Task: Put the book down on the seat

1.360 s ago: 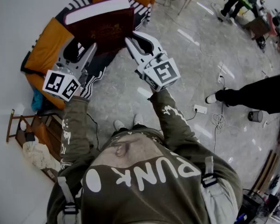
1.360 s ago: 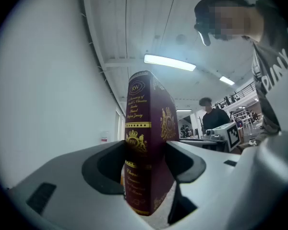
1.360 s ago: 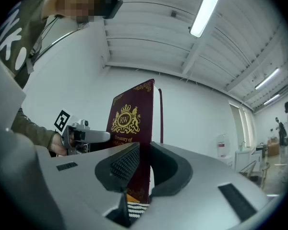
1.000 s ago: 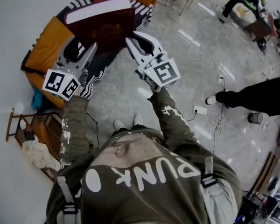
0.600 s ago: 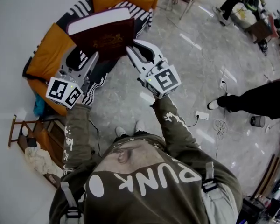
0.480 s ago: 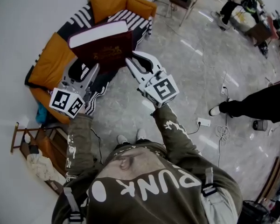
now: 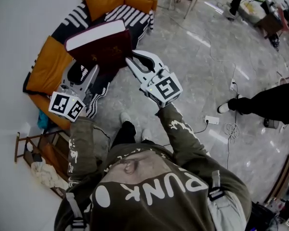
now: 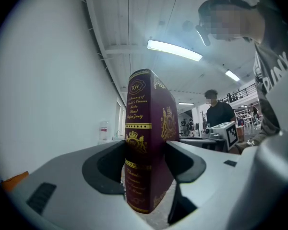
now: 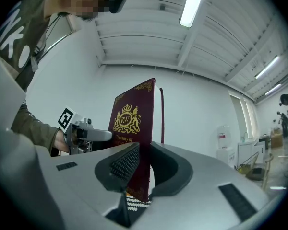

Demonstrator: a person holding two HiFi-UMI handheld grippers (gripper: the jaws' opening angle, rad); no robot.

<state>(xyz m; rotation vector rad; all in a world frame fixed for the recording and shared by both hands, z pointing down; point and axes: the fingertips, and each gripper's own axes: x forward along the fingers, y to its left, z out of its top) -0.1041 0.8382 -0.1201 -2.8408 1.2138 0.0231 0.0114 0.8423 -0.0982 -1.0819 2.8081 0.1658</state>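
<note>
I hold the book (image 7: 103, 44) in the upper left of the head view, one gripper at each lower corner. It is broad and heavy-looking, so I judge that a grip from two sides keeps it from twisting as I carry it to the seat (image 7: 52, 65).

My left gripper (image 7: 93, 70) has its jaws closed on the spine end. In the left gripper view the gilt-lettered spine stands upright between them and fills the gap. My right gripper (image 7: 130, 61) is clamped on the opposite edge, and its view shows the crested cover pinched between the ribbed pads. I cannot tell whether those jaws take the whole thickness or only the cover board. A thin dark line stands apart just to the right of the cover.

The book is tilted with its white page edge toward the wall, over the striped cover (image 7: 132, 16) of the seat. I judge it is not yet set down.

The book itself hides the cushion beneath it, so I cannot tell whether its far edge touches. Both gripper views point up at the ceiling and show almost nothing of the seat, only a sliver of stripes under the right jaws. At the right edge of the head view a bystander's leg (image 7: 267, 105) is cut off.
</note>
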